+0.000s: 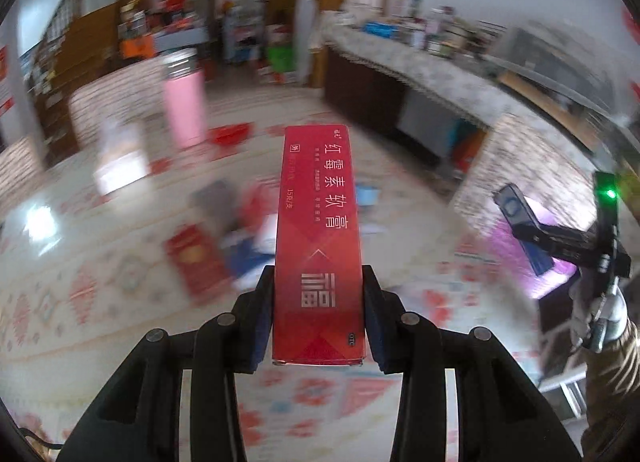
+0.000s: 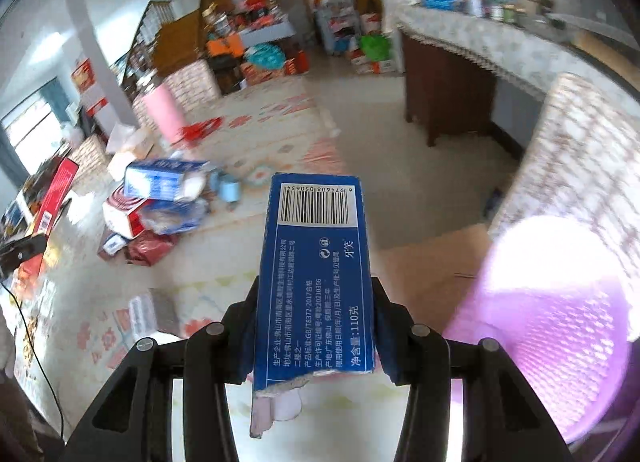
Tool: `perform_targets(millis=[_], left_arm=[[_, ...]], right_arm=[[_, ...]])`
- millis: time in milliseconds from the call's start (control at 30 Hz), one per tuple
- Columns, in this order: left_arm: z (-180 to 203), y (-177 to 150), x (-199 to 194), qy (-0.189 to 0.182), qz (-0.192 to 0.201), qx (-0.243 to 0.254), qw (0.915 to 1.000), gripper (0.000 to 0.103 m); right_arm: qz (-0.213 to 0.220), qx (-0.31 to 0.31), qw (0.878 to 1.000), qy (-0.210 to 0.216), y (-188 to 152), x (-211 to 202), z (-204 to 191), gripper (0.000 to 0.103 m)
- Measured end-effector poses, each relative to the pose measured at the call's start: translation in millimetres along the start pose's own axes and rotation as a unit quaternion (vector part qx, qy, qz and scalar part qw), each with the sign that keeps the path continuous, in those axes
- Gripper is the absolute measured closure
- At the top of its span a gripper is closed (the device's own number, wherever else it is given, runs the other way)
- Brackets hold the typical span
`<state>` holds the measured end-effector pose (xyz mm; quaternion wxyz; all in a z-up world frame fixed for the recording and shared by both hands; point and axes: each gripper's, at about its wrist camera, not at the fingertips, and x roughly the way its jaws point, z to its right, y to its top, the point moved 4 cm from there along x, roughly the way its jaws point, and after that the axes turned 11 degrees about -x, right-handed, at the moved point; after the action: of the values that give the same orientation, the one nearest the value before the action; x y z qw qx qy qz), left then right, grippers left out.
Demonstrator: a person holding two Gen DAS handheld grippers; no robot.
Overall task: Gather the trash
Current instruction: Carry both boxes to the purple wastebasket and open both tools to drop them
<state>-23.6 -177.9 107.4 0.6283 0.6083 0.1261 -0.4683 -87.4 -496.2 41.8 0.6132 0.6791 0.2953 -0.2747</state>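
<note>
Trash, item one: red carton (image 1: 320,246), long and narrow, white lettering on its upper face. Pinched at its near end between the pads of the left tongs (image 1: 319,318), far end pointing out over the floor.

Trash, item two: blue carton (image 2: 316,278), barcode at the far end, white print down its length, near end torn open. Pinched between the pads of the right tongs (image 2: 316,336), held above the floor.

Trash, remaining: heap of boxes and wrappers (image 2: 156,206) on the floor, left of the blue carton and farther off; blue-and-white cartons on top, a dark red wrapper at the near edge. Detail blurred.

Purple basket (image 2: 560,322): near right in the right wrist view, just beside the right tongs, glowing pale where light hits it. Contents cannot be told.

Patterned rug (image 2: 280,122): pale, red motifs, spread over the floor beneath both cartons.

Pink cylinder (image 1: 182,106): upright, far left, silver top; blurred.

Counter (image 2: 500,42): far right, covered in a mottled cloth, carrying bottles and jars.

Other handle: the right tongs show at the right edge of the left wrist view, gripped by a gloved hand (image 1: 600,314), a green light (image 1: 610,193) lit on top.
</note>
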Motion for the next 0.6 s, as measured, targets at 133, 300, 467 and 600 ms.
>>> perform_targets(millis=[133, 300, 467, 600], left_arm=[[73.7, -1.3, 20.5, -0.052, -0.017, 0.047, 0.9974, 0.064], [179.8, -1.4, 59.5, -0.124, -0.053, 0.093, 0.9865, 0.064], [274.1, -3.1, 97.9, -0.183, -0.095, 0.116, 0.9716, 0.064], [315.2, -0.5, 127.1, -0.194, -0.108, 0.123, 0.9673, 0.056]], right_arm=[[0.019, 0.025, 0.999, -0.042, -16.1, -35.5, 46.5, 0.051], [0.025, 0.059, 0.994, -0.089, -38.4, -59.1, 103.9, 0.051], [0.015, 0.095, 0.99, -0.104, -58.7, -62.8, 148.4, 0.051], [0.013, 0.109, 0.988, -0.109, -65.2, -60.9, 171.1, 0.049]])
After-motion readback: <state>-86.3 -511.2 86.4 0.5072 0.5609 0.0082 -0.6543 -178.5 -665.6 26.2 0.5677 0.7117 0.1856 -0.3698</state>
